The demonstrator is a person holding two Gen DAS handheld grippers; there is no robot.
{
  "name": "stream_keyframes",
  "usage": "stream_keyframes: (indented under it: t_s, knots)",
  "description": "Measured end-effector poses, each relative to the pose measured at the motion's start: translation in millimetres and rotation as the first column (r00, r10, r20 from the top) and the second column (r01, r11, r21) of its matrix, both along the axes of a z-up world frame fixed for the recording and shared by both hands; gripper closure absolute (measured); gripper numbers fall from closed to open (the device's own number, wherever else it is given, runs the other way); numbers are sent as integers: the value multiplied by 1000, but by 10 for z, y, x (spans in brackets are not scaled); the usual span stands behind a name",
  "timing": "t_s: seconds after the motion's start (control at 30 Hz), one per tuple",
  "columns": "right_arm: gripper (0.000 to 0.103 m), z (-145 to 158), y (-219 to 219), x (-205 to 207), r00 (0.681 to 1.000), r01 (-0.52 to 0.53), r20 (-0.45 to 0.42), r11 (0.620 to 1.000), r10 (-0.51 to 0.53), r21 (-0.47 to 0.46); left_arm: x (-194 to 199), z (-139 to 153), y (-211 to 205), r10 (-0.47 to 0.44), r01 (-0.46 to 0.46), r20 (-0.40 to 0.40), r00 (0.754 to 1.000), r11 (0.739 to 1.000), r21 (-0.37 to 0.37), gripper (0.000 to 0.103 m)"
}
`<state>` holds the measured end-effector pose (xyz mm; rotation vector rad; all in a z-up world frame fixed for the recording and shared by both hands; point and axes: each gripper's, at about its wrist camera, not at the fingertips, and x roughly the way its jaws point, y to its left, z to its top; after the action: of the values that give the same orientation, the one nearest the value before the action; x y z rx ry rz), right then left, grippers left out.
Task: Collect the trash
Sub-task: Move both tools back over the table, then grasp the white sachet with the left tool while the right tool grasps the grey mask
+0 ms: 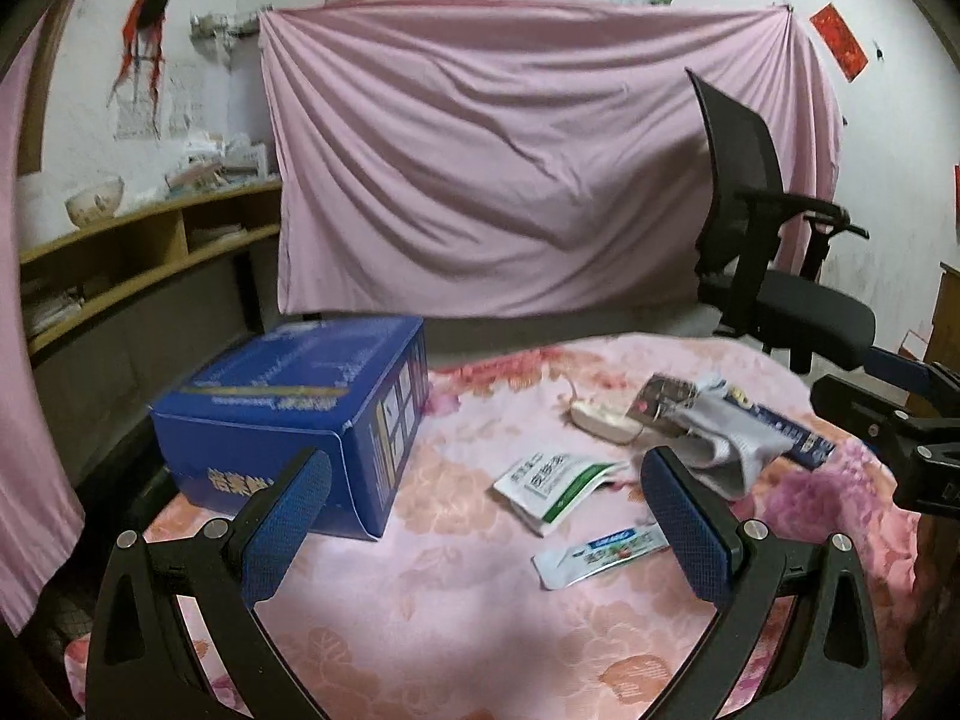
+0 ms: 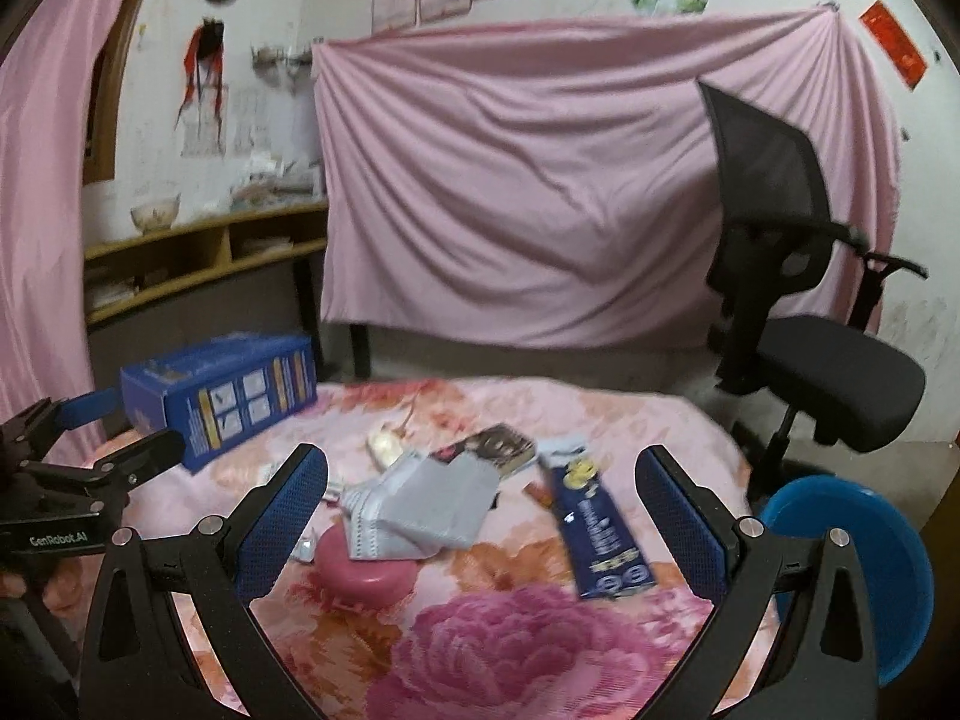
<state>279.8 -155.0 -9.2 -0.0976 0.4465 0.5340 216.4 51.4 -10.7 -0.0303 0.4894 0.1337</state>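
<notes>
My left tongs (image 1: 486,516) gape wide, empty; the white packet (image 1: 600,552) lies just right of them, pointing sideways.

My right tongs (image 2: 482,516) gape empty too.

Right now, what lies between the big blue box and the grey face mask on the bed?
In the left wrist view, a white-green sachet lies between the blue box and the grey mask; otherwise floral cover.

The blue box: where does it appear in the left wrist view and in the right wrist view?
Left wrist view: the blue box is large, at centre-left on the flowered cloth.
Right wrist view: the blue box is smaller, at the far left edge of the cloth.
Shared landmark: the black chair, at the right in both.
</notes>
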Motion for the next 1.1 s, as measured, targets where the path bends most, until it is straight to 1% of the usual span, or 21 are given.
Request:
stream_keyframes:
  t_s: [0.07,0.13,0.23,0.3,0.33,0.43,0.5,0.53,0.57,0.63,0.67,0.7,0.77,0.8,0.87,0.93,0.97,1.0,1.07,1.1]
  knots:
    - [0,-59,77,94,998,-17,-60,1000,17,0,96,-67,50,-15,14,-44,999,1000,-26,2]
    - [0,-113,135,183,993,-34,-115,999,34,3,196,-123,102,-40,34,-91,995,997,-67,3]
    - [1,-187,214,291,983,-48,-177,999,48,4,326,-179,147,-65,50,-147,987,994,-100,5]
    - [5,-243,255,344,976,-54,-211,998,50,-12,426,-232,167,-88,66,-193,977,991,-119,9]
    - [8,-279,277,375,972,-56,-232,998,49,-24,463,-253,171,-98,72,-209,973,989,-128,10]
    - [18,-348,301,445,959,-65,-280,997,54,-30,568,-303,170,-130,95,-258,958,985,-142,10]
    - [20,-370,286,480,951,-69,-304,997,60,-20,604,-329,149,-157,120,-280,947,982,-147,10]
    - [21,-379,277,490,948,-70,-313,997,61,-16,612,-341,131,-167,130,-286,943,981,-146,11]
    - [25,-386,277,501,945,-72,-320,997,64,-12,611,-350,114,-181,144,-290,940,979,-145,12]
    - [31,-400,272,515,939,-79,-336,997,72,-6,602,-372,83,-210,173,-301,930,974,-146,23]
    - [34,-405,274,520,937,-80,-342,997,73,-6,609,-392,69,-225,186,-311,923,971,-149,25]
    - [35,-411,273,522,935,-85,-347,996,79,-2,608,-411,61,-245,202,-317,916,966,-161,26]
    - [42,-407,252,515,933,-91,-350,996,87,7,586,-427,48,-283,233,-312,907,954,-188,26]
    - [44,-406,248,515,932,-91,-350,996,88,9,566,-425,43,-303,251,-304,903,947,-200,26]
    - [46,-403,217,506,932,-90,-352,996,88,12,547,-419,11,-338,285,-299,892,936,-208,26]
    - [48,-401,196,505,932,-87,-352,996,87,15,545,-431,-51,-360,311,-314,878,930,-196,26]
    - [49,-402,186,507,932,-86,-353,996,86,17,561,-455,-96,-375,330,-335,864,926,-186,28]
    - [49,-401,172,511,931,-85,-355,996,87,22,580,-475,-137,-382,342,-351,855,924,-173,36]
    - [51,-400,150,517,930,-83,-358,996,88,30,592,-491,-218,-386,362,-372,844,922,-136,38]
    - [52,-396,134,517,930,-82,-357,996,89,33,590,-497,-243,-389,371,-376,841,921,-122,42]
